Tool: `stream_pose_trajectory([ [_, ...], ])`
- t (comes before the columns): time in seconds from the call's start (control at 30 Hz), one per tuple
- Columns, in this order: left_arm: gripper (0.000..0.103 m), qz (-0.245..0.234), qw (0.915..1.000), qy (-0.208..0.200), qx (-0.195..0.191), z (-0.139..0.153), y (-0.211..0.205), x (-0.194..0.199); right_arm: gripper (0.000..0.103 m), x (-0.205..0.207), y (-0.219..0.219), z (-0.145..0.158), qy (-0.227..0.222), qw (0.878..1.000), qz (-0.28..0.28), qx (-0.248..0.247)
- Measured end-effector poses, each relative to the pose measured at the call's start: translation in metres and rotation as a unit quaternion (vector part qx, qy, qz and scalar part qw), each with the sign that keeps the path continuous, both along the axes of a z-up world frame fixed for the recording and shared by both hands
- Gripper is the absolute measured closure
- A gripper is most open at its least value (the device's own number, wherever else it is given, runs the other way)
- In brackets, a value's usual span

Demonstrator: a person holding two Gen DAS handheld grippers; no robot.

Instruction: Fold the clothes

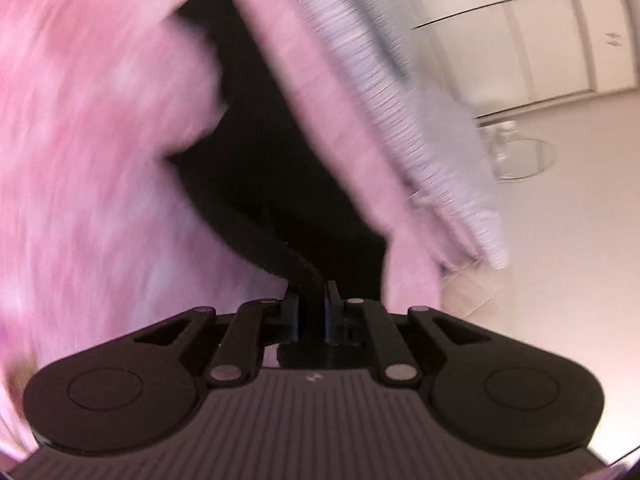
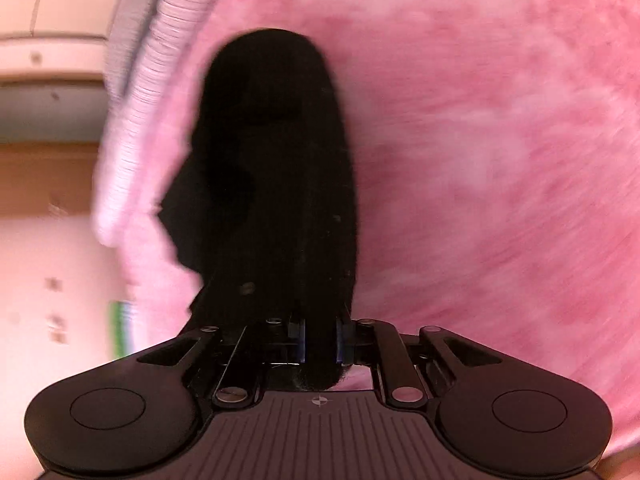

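Observation:
A black garment [image 1: 264, 168] lies on a fluffy pink blanket [image 1: 88, 152]. In the left wrist view my left gripper [image 1: 313, 300] is shut on a thin fold of the black cloth, which runs up and away between the blue pads. In the right wrist view my right gripper [image 2: 320, 336] is shut on another bunched part of the black garment [image 2: 272, 160], which rises as a tall dark mass in front of it over the pink blanket [image 2: 480, 160]. Both pictures are blurred by motion.
A striped white and grey cloth [image 1: 384, 92] lies along the pink blanket's edge, also seen as the striped cloth [image 2: 160, 72] at the left of the right wrist view. A pale floor [image 1: 560, 240] and white cabinets [image 1: 540, 40] lie beyond; a brown wooden board [image 2: 40, 176] shows left.

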State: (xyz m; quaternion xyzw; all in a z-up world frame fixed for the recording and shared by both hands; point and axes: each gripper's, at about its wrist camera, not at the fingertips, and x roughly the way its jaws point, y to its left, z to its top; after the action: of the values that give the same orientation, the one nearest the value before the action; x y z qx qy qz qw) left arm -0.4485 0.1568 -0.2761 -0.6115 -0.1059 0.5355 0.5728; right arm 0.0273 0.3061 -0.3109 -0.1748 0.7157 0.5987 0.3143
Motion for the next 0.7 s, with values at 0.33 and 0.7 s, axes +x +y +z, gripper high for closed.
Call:
stream_pose_trajectory([
  [0.33,0.096,-0.120,0.9720,0.150,0.136,0.220,0.206,-0.125,0.092,-0.133,0.098,0.188,0.106,0.969,-0.130,0.182],
  [0.7,0.095,-0.067,0.8738,0.254,0.409,0.473,0.140,-0.187,0.092,-0.221,0.128,0.436,0.213,0.835,-0.166,0.480],
])
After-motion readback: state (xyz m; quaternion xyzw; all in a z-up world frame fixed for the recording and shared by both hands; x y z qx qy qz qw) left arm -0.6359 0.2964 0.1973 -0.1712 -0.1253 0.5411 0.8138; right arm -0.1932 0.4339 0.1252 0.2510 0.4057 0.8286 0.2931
